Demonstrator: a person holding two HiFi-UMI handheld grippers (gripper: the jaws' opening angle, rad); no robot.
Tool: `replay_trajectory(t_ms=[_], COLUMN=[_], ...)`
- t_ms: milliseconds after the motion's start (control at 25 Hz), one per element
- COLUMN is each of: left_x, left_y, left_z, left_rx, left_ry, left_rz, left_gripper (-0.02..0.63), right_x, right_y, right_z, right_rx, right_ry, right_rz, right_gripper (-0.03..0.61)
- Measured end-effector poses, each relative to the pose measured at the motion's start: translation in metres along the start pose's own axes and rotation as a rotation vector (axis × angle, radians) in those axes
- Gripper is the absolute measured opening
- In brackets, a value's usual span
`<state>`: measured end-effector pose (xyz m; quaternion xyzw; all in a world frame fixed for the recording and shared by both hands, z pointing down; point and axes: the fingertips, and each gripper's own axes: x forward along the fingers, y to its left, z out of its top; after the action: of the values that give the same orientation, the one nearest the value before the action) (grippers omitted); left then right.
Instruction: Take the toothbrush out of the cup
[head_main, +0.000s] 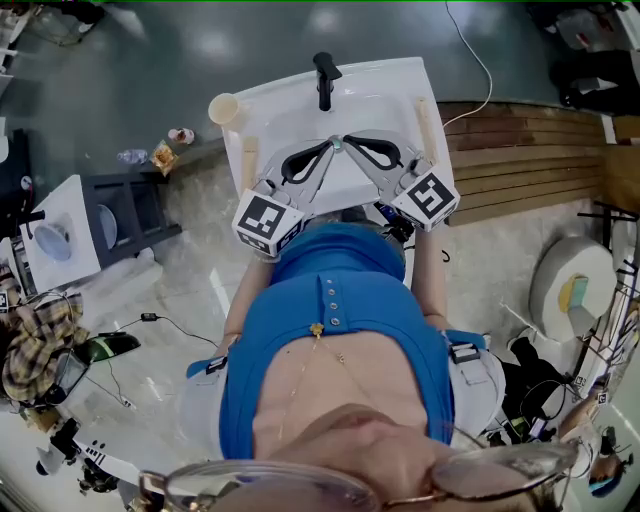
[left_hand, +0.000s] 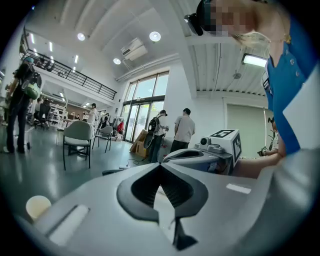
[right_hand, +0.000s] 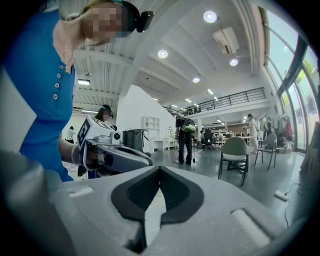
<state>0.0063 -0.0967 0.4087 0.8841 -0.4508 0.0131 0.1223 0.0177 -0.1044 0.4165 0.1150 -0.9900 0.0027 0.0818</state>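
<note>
Left gripper (head_main: 328, 147) and right gripper (head_main: 350, 141) both sit pinched closed, empty, over a glossy white sink (head_main: 400, 82), with a round cream cup (head_main: 224, 108) upper left.

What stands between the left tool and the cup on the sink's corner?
Nothing visible. The left tool, shut and empty, hangs over the sink. The cup stands apart at its far left corner, only bare rim between. No toothbrush shows in it.
</note>
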Motion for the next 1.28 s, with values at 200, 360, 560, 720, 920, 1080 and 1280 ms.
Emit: replay_trajectory(t_ms=[200,360,560,720,920,1080,1280], left_x=[-0.001,0.000,0.000,0.001,0.000,0.000,0.000], left_y=[-0.001,0.000,-0.001,-0.002,-0.004,-0.003,-0.004], left_z=[-0.002,-0.001,-0.001,-0.003,-0.001,-0.001,-0.001], left_rx=[0.008,0.002,-0.001,0.000,0.002,0.002,0.002], left_ry=[-0.002,0.002,0.005,0.003,0.003,0.004,0.005], left_rz=[-0.003,0.002,-0.002,-0.012,-0.013,-0.012,-0.010], left_gripper=[0.002,0.002,0.002,0.002,0.002,0.002,0.002], right_x=[-0.001,-0.001,-0.001,-0.001,-0.004,-0.006,-0.010], right_y=[0.002,0.000,0.002,0.004,0.006,0.003,0.000], right_z=[0.002,0.003,0.007,0.010,0.013,0.013,0.014], right_rx=[-0.004,-0.004,0.019,0.024,0.028,0.022,0.017], right_ry=[-0.008,-0.004,0.008,0.002,0.005,0.008,0.009], right_rz=[0.005,-0.002,-0.002,0.006,0.002,-0.006,-0.017], right_gripper=[0.002,0.002,0.002,0.002,0.002,0.002,0.002])
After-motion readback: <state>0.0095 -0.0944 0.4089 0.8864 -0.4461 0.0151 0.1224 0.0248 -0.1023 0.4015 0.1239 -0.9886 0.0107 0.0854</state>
